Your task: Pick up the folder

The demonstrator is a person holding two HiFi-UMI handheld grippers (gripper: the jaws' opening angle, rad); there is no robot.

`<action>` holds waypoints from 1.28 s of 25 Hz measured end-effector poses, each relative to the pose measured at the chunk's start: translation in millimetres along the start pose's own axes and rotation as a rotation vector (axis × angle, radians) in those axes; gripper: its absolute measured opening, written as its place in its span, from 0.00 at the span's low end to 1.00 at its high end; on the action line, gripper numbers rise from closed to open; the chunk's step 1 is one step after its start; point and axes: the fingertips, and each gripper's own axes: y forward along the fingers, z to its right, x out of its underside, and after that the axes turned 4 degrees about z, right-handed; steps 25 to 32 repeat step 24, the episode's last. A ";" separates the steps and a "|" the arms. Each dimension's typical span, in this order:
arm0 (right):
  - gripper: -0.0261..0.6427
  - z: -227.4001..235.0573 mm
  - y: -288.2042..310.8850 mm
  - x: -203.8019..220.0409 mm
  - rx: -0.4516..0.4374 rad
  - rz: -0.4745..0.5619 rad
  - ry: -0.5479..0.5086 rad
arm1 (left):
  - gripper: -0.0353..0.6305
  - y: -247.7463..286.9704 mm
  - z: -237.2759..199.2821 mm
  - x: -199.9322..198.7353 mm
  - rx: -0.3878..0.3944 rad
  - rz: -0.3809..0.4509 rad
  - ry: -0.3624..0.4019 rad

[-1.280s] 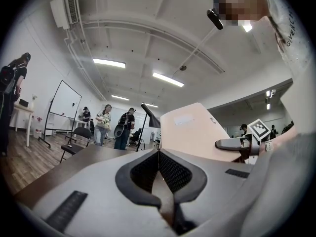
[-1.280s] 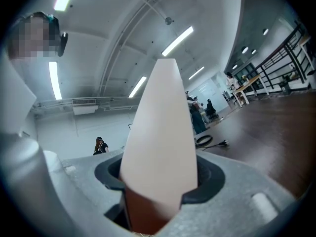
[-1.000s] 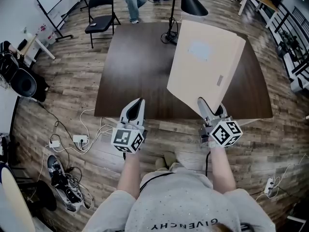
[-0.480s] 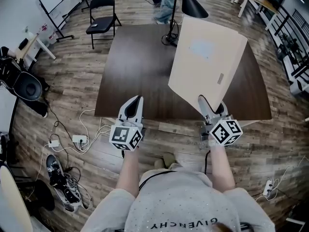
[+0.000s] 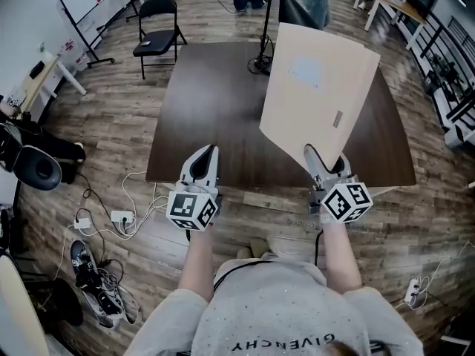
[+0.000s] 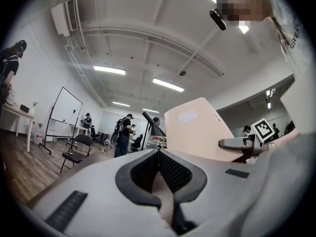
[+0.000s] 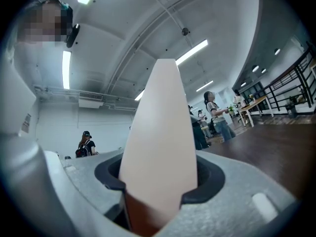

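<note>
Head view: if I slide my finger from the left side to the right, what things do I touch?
A white power strip on the floor → left gripper → folder. The right gripper grips the folder and overlaps it, so it gets no place.

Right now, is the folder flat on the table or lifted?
Lifted: the right gripper holds the folder by its near corner, tilted up off the table.

I look steeply down on the dark brown rectangular table [image 5: 215, 110] from above its near edge; both gripper cameras face level across it, sharing the flat beige card folder [image 5: 315, 87].
</note>
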 end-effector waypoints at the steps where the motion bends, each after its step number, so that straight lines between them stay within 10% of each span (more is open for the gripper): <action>1: 0.44 -1.0 0.4 -1.6 -0.001 0.004 -0.002 | 0.05 -0.5 -0.5 -1.3 -0.001 0.003 0.001; 32: 0.44 -6.9 9.1 -6.1 0.002 0.017 -0.029 | 0.05 -2.8 -11.9 -6.9 -0.021 0.021 -0.007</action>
